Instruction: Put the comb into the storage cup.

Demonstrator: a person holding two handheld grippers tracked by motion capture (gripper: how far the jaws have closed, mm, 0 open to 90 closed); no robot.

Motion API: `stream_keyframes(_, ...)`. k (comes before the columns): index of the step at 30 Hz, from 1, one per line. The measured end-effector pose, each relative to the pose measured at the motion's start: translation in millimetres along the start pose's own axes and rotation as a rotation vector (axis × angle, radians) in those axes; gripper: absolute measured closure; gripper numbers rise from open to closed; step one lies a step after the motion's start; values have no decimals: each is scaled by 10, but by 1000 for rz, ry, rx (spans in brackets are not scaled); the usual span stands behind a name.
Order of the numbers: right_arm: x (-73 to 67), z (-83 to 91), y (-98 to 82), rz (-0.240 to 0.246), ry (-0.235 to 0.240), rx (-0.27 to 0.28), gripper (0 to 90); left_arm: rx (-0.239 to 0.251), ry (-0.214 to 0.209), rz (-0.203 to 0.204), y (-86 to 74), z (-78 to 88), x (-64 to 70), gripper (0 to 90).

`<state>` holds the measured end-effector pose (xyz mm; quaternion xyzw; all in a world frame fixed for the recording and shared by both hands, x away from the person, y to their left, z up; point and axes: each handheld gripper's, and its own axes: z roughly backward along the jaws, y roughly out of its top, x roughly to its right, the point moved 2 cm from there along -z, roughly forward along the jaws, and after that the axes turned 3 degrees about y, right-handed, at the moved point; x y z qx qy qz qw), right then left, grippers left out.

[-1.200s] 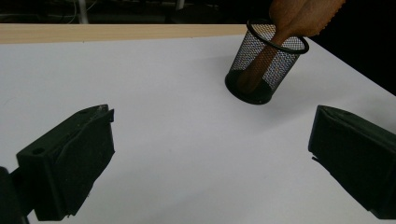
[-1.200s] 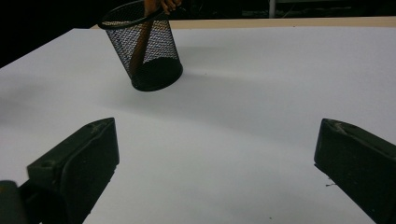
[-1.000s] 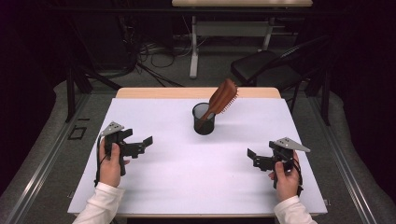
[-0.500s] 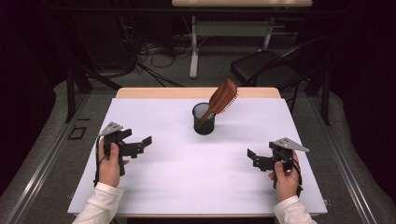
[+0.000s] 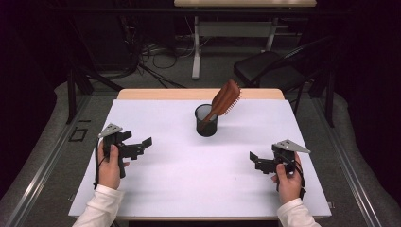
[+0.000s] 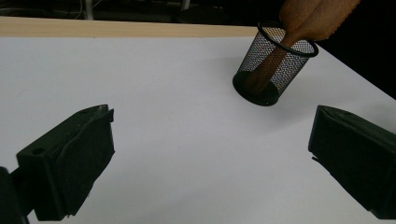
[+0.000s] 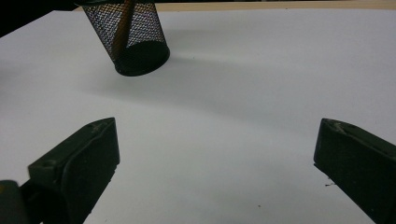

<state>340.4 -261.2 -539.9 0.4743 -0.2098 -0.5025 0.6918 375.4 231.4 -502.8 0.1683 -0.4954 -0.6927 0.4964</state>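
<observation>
A black mesh cup (image 5: 206, 121) stands upright near the middle back of the white table (image 5: 189, 175). A brown wooden hairbrush (image 5: 225, 98) stands in it handle down, its head leaning up and to the right. In the left gripper view the cup (image 6: 274, 65) and brush (image 6: 308, 18) lie ahead to the right. In the right gripper view the cup (image 7: 133, 37) lies ahead to the left. My left gripper (image 5: 147, 144) is open over the table's left side, holding nothing. My right gripper (image 5: 254, 160) is open at the right side, also holding nothing.
A wooden strip (image 5: 165, 94) runs along the table's far edge. Beyond it stand a dark chair (image 5: 269, 71), a white table leg (image 5: 196, 47) and cables on the floor (image 5: 156, 52). Metal rails (image 5: 42, 161) flank the table on both sides.
</observation>
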Motion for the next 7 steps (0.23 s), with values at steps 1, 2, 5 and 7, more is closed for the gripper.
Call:
stream_keyframes(1,1,-5,-1,0,-1,3,0,0,1,0,0,0,-2,3)
stream_keyframes(2,2,-7,-1,0,-2,3,0,0,3,0,-1,1,-4,3)
stream_keyframes(5,4,-10,0,1,-2,9,0,-1,4,1,-2,5,-9,3)
stream_keyframes(7,6,0,2,0,-1,7,0,0,3,4,4,11,-9,3)
